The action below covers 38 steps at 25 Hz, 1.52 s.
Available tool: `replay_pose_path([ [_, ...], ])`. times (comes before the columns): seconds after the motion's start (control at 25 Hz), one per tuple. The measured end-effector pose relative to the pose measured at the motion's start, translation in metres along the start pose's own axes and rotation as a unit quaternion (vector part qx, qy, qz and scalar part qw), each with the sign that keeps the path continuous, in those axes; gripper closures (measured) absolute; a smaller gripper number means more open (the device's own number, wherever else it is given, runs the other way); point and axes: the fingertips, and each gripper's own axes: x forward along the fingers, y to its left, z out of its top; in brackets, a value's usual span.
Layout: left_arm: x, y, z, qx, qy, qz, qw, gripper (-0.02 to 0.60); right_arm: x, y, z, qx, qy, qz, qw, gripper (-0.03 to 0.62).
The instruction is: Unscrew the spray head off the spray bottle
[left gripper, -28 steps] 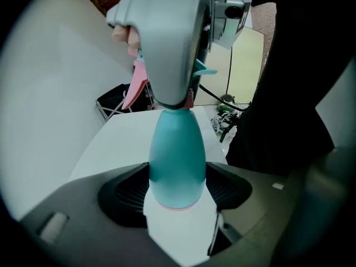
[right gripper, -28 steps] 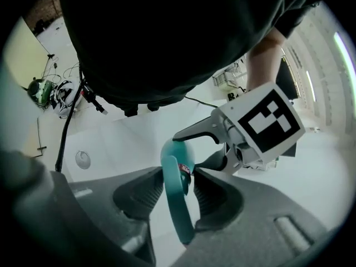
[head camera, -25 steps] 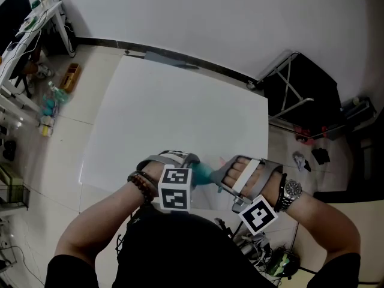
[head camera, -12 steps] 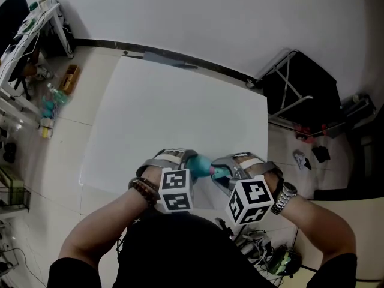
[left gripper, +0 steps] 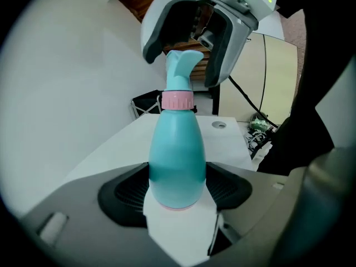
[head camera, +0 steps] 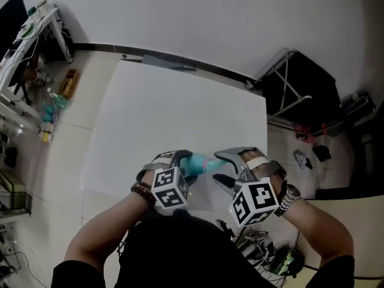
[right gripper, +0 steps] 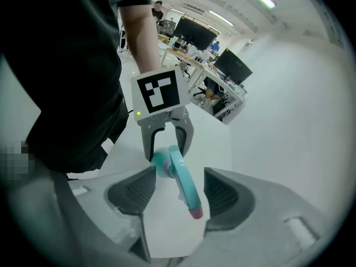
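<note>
One spray head (right gripper: 184,187) inside opening right claw (right gripper: 178,176)

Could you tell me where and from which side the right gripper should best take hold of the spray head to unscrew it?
Probably its narrow neck just above the pink collar, coming end-on, in line with the bottle: the left gripper clamps its body, leaving that end free. The right gripper jaws are opening, the spray head between them untouched.
</note>
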Motion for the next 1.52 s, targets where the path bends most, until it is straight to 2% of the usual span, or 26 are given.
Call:
replay_pose_path([
  [0.12, 0.006, 0.006, -0.005, -0.034, -0.019, 0.006, 0.9992, 0.239, -0.007, -0.011, -0.003, 0.015, -0.006, -0.025, 1.0, 0.342],
  [0.36, 0.018, 0.015, -0.017, -0.082, -0.042, 0.024, 0.9954, 0.239, -0.012, -0.019, -0.011, 0.081, -0.023, -0.059, 0.995, 0.342],
  [0.76, 0.027, 0.032, -0.024, -0.13, -0.067, 0.061, 0.9874, 0.238, -0.008, -0.022, -0.021, 0.207, -0.064, -0.102, 0.971, 0.342],
  [1.0, 0.034, 0.036, -0.027, -0.138, -0.072, 0.074, 0.985, 0.238, 0.003, -0.016, -0.027, 0.287, -0.087, -0.104, 0.948, 0.342],
  [1.32, 0.041, 0.033, -0.033, -0.138, -0.063, 0.081, 0.9852, 0.236, 0.012, -0.007, -0.039, 0.396, -0.128, -0.1, 0.904, 0.344],
  [1.52, 0.045, 0.031, -0.035, -0.142, -0.057, 0.081, 0.9849, 0.236, 0.015, -0.001, -0.043, 0.411, -0.134, -0.1, 0.896, 0.342],
])
